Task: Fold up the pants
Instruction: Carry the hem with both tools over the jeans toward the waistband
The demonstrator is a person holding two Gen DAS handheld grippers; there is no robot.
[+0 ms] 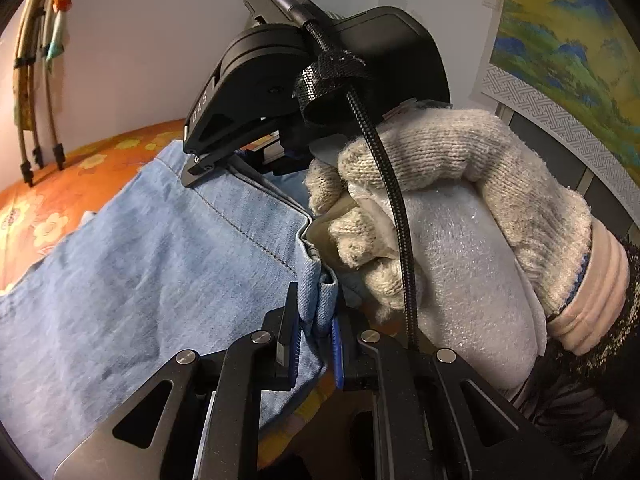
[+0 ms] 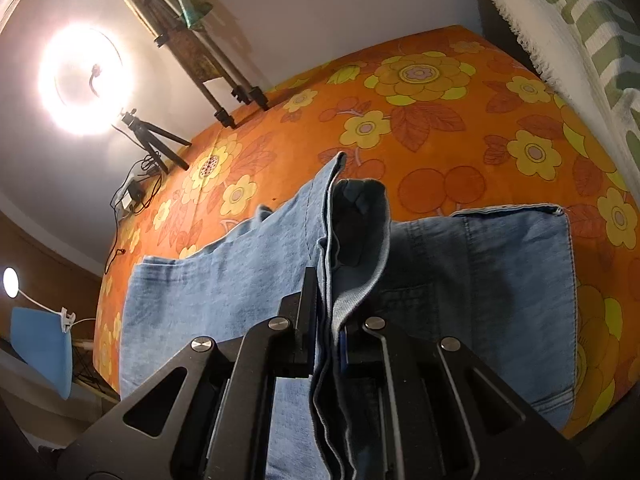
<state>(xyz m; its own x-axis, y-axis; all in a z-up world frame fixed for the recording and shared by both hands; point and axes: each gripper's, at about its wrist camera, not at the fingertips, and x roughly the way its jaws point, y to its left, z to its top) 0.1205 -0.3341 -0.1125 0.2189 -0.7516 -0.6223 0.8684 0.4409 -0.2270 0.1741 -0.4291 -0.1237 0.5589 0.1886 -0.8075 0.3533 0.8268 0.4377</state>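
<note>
Left wrist view shows your left hand-held gripper (image 1: 314, 320) clamped on a bunched edge of the pants (image 1: 152, 264), with the right hand-held gripper (image 1: 200, 170) pinching the same denim farther along. The pants (image 2: 480, 264) lie across the orange flowered bed (image 2: 440, 120), one layer lifted between your grips. Keep both clamps firm, hold the edge taut between them, and lay it square over the lower layer before releasing.

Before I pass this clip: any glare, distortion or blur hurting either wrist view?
Right wrist view: the ring light blows out to white at upper left, and fisheye bulges the floral bedspread; the jeans stay sharp. Left wrist view: even light, no glare, the gloved hand looms large, and the painting curves at the edge.
</note>
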